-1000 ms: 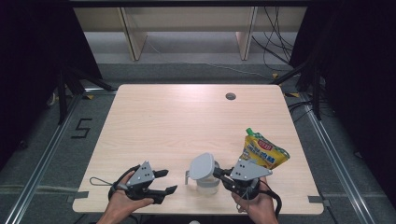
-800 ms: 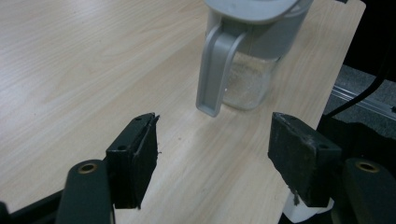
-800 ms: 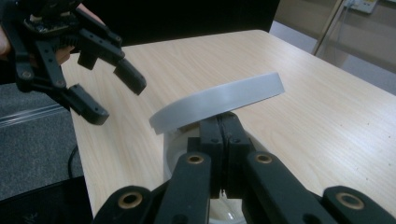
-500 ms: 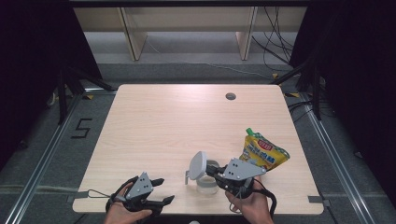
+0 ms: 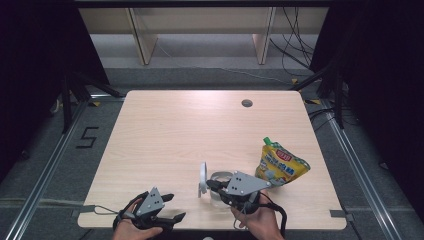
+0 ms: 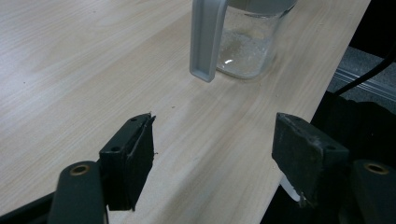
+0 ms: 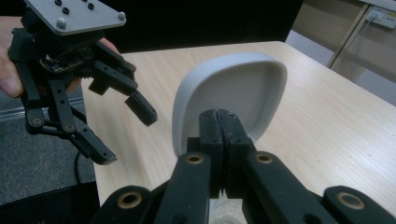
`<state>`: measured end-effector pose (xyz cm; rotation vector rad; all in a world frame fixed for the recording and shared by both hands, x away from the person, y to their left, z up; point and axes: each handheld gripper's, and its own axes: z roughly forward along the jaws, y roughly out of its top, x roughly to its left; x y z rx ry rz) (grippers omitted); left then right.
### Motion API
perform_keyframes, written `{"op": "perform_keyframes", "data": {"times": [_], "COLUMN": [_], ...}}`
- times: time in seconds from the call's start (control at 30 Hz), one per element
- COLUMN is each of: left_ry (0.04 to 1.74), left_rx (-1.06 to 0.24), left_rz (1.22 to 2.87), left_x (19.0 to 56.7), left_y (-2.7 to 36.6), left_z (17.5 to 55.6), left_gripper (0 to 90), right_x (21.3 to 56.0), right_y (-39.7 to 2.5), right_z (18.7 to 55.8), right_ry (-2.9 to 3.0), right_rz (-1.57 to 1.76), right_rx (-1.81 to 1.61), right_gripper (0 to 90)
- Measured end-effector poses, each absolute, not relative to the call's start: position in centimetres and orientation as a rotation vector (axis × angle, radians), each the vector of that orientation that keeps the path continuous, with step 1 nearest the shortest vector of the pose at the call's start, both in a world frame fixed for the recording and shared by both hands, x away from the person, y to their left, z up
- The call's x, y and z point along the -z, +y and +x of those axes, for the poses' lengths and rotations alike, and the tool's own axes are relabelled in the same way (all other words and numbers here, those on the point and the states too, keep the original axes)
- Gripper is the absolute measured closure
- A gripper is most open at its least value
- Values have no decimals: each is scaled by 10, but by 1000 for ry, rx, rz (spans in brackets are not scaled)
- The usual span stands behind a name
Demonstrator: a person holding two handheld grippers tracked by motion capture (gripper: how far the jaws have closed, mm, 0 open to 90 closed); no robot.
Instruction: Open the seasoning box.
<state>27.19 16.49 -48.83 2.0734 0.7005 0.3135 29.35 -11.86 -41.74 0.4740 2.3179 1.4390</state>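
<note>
Lid [image 7: 229, 100] edge hidden between right gripper's [image 7: 219, 122] jaws.

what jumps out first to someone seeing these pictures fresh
Near the table's front edge, the right gripper is shut on the flip lid of a clear jar, holding that grey lid up on edge. Just right of it lies a bright yellow refill pouch with a green spout, the one colourful thing on the pale wooden table. The left gripper waits open at the front left corner.
</note>
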Motion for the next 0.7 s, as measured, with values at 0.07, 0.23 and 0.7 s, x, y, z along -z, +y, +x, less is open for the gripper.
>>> {"op": "perform_keyframes", "data": {"times": [0.07,0.23,0.7], "left_ry": [704,715,708], "left_rx": [-310,-309,-333], "left_rz": [2081,2096,2084], "left_x": [489,488,488], "left_y": [165,166,166], "left_z": [271,271,269], "left_gripper": [277,258,234], "right_x": [417,422,442], "right_y": [-121,-131,-185], "right_z": [295,294,288], "right_ry": [2304,2306,2266], "right_rz": [439,508,719], "right_rx": [-1430,-1436,-1427], "right_gripper": [895,867,561]}}
